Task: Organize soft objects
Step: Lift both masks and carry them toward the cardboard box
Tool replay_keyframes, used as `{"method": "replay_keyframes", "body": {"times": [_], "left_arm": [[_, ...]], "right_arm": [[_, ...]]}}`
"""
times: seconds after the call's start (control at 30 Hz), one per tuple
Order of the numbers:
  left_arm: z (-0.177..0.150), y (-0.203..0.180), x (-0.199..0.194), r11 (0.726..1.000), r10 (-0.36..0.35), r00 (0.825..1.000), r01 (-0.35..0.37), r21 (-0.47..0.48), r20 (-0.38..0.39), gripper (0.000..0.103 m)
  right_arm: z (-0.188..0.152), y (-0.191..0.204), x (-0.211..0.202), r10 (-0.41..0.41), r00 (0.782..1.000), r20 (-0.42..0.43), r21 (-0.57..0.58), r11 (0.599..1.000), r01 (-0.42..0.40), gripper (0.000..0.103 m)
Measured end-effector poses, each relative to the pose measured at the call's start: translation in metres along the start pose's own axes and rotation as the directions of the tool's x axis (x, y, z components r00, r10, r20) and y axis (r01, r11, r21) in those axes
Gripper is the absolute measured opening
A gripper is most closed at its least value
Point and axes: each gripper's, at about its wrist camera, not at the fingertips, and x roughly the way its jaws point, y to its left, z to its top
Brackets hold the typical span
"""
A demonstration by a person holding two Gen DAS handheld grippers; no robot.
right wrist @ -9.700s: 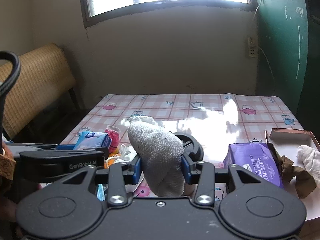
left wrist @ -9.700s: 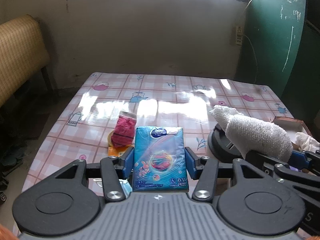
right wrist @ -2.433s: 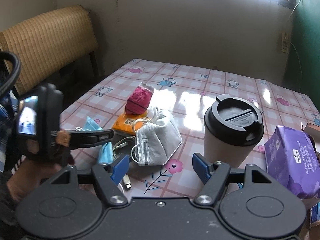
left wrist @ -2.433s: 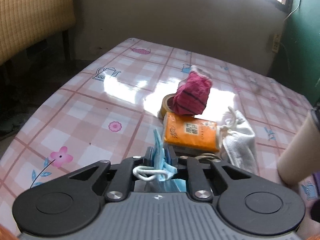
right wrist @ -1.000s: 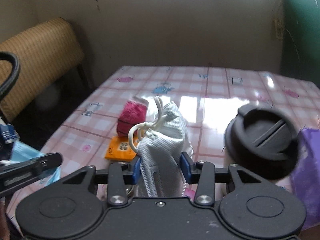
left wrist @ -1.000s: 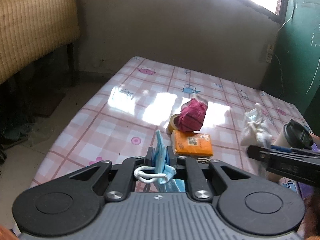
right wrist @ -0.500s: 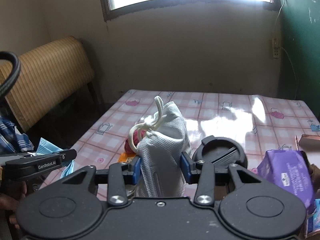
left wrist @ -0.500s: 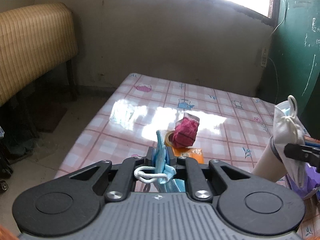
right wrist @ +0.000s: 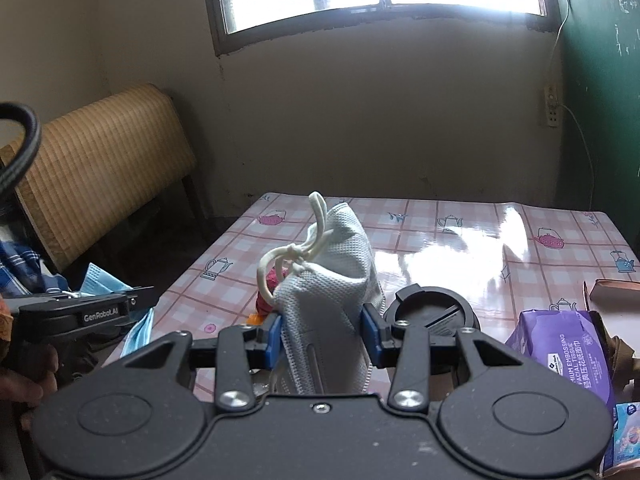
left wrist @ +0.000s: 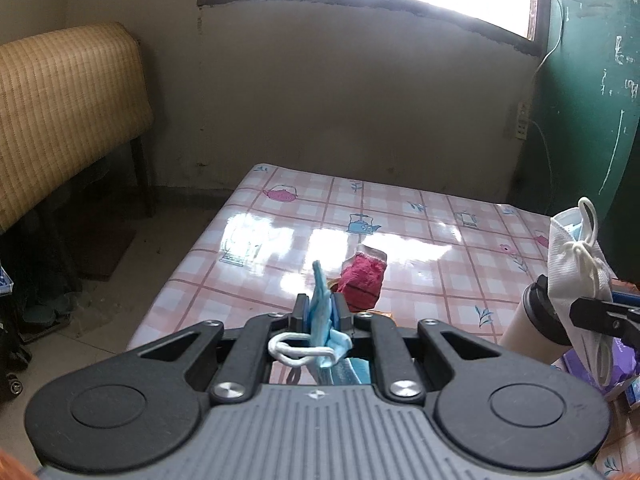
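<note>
My left gripper (left wrist: 321, 312) is shut on a folded blue surgical mask (left wrist: 322, 304), whose white ear loop (left wrist: 294, 350) hangs behind the fingers. It is lifted above the near left part of the table. The same blue mask (right wrist: 138, 326) shows at the left of the right wrist view. My right gripper (right wrist: 323, 338) is shut on a white respirator mask (right wrist: 334, 300) with knotted white straps, held upright above the table. That white mask (left wrist: 576, 264) appears at the right edge of the left wrist view. A pink-red cloth (left wrist: 362, 280) lies on the table ahead.
The table has a pink checked cloth (left wrist: 400, 224). A paper cup with a black lid (right wrist: 434, 310) stands right of the white mask. A purple tissue pack (right wrist: 568, 348) sits in a cardboard box (right wrist: 612, 286) at the right. A woven bench (left wrist: 60, 112) stands at the left.
Both grippers have risen with their masks, so the table lies lower and farther in both views. Both grips look unchanged.
</note>
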Motion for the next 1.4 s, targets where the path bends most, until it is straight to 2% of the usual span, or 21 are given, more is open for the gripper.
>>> {"method": "replay_keyframes", "body": {"times": [0.43,1.4], "left_arm": [[0.002,-0.007,0.001,1.000,-0.015,1.000,0.015,0.012,-0.011,0.014],[0.004,-0.079,0.002,0.991,-0.110,0.994,0.111,0.077,-0.024,0.014]], "right_arm": [[-0.001,0.000,-0.001,-0.014,1.000,0.001,0.005,1.000,0.014,0.049],[0.000,-0.002,-0.025,-0.069,0.997,0.038,0.043,0.997,0.067,0.049]]}}
